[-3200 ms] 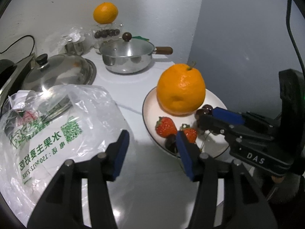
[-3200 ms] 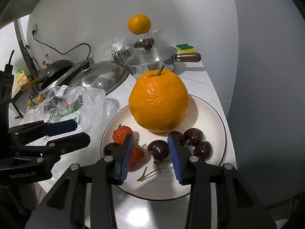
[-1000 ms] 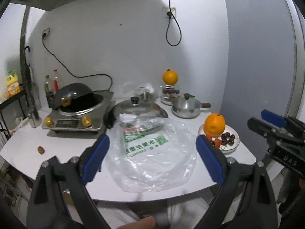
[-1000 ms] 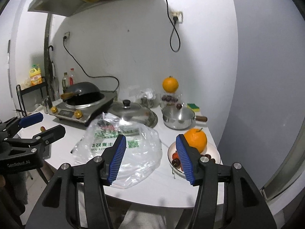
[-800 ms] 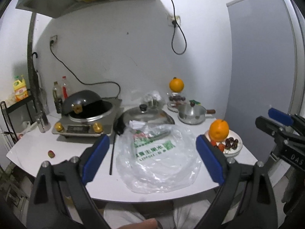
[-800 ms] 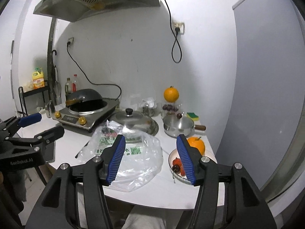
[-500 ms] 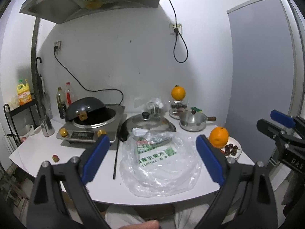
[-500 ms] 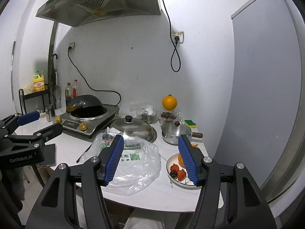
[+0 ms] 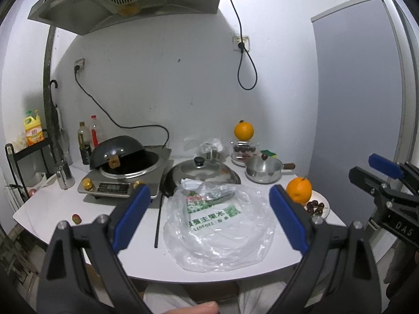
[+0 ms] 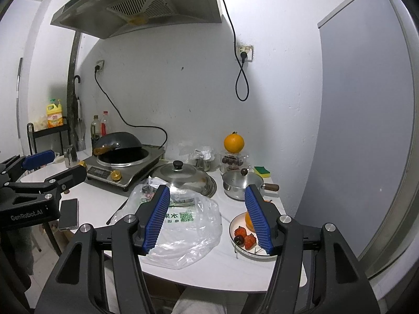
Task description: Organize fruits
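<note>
Both your grippers hang well back from the tabletop (image 9: 52,209), each with its fingers spread wide and nothing between them: the left gripper (image 9: 209,214) faces the plastic bag (image 9: 220,225), the right gripper (image 10: 207,218) frames the bag and the plate (image 10: 235,222).

The fruit sits mostly on that plate at the right edge of the tabletop: a large orange (image 9: 298,189), dark cherries (image 9: 315,206) and strawberries (image 10: 244,235). A second orange (image 9: 243,130) is perched on a clear container (image 9: 242,151) at the back edge, and one small fruit (image 9: 76,218) lies alone near the left front edge.

Risks, as I judge them:
- The plate is close to the tabletop's right edge; a sideways push on it could send it off.
- The large orange is round and may roll across the cherries if your fingers close off-centre.
- Strawberries bruise under a hard squeeze.
- The perched orange could topple if you knock the container or the saucepan (image 10: 242,184) in front of it.
- The loose bag may snag on a finger and drag.
</note>
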Motion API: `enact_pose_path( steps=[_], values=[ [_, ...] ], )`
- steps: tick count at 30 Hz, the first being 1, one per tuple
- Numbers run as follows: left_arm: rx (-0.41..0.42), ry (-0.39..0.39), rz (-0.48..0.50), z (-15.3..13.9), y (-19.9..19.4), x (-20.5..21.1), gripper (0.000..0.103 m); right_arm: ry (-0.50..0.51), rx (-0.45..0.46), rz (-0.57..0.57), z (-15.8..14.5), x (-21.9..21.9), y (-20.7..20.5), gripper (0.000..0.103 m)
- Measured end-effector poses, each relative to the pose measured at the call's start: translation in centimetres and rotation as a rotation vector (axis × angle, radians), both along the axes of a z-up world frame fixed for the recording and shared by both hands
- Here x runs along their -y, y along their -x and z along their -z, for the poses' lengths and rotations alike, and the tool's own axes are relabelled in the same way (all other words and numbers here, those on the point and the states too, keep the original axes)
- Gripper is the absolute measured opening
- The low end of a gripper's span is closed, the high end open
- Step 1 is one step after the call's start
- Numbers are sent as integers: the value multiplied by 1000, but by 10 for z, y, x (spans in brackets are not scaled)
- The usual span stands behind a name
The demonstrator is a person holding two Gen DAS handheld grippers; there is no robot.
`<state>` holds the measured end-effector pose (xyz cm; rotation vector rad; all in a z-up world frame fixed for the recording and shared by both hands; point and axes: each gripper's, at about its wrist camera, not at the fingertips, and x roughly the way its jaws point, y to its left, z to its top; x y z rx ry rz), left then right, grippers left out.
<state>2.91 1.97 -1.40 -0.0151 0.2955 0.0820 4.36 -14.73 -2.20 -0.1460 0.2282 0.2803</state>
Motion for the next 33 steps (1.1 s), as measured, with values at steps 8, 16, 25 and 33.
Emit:
enact_pose_path(
  steps=[8, 16, 25, 33],
  values=[
    [10, 2, 8, -1, 1, 3, 93, 0, 6, -1, 1, 2, -1, 63],
    [8, 4, 13, -2, 0, 5, 93, -2, 5, 0, 0, 3, 1, 63],
    [2, 6, 14, -1, -2, 8, 93, -2, 2, 1, 0, 3, 1, 63],
    [2, 6, 14, -1, -2, 8, 93, -2, 1, 2, -1, 4, 2, 63]
  ],
)
